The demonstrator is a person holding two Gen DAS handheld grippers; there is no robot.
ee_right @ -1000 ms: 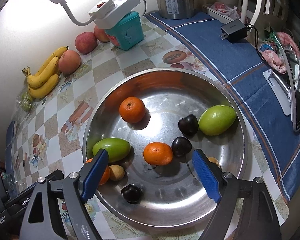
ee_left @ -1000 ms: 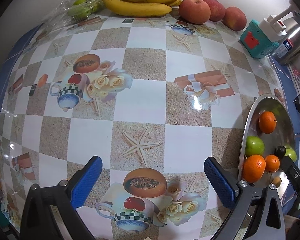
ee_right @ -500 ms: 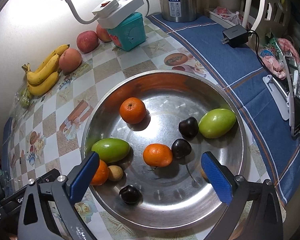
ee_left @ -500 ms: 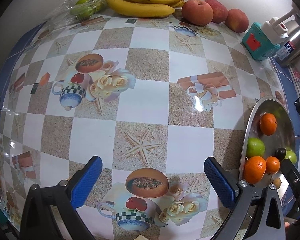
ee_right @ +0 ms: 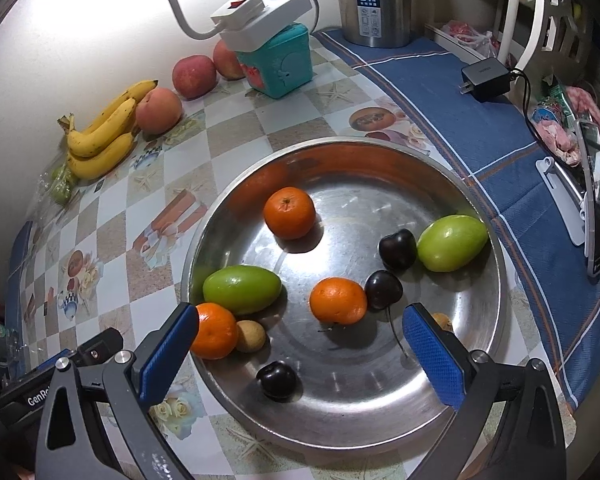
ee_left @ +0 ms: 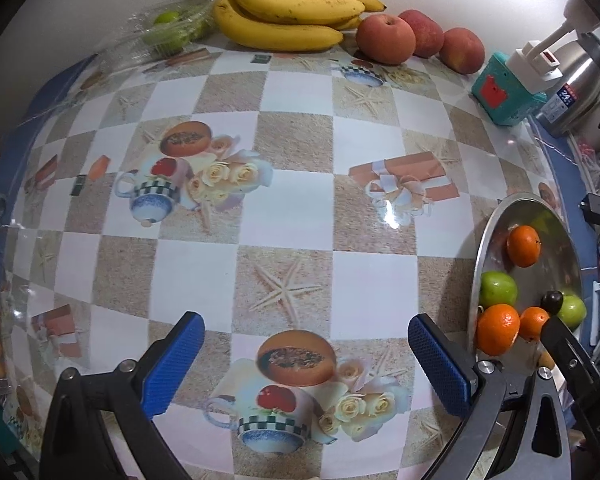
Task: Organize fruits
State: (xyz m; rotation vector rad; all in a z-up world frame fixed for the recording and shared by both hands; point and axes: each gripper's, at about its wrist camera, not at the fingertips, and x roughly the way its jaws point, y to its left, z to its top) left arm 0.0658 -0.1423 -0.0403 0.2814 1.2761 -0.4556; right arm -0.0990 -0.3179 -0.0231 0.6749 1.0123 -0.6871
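The right gripper is hanging over the steel bowl, its near blue finger covering part of one orange, its far finger hiding most of a small tan fruit. The fingers are standing wide apart, gripping nothing. The left gripper is hovering over the patterned table, fingers spread wide and empty. Bananas and apples are lying against the back wall; green fruit in a clear bag is blurring out.
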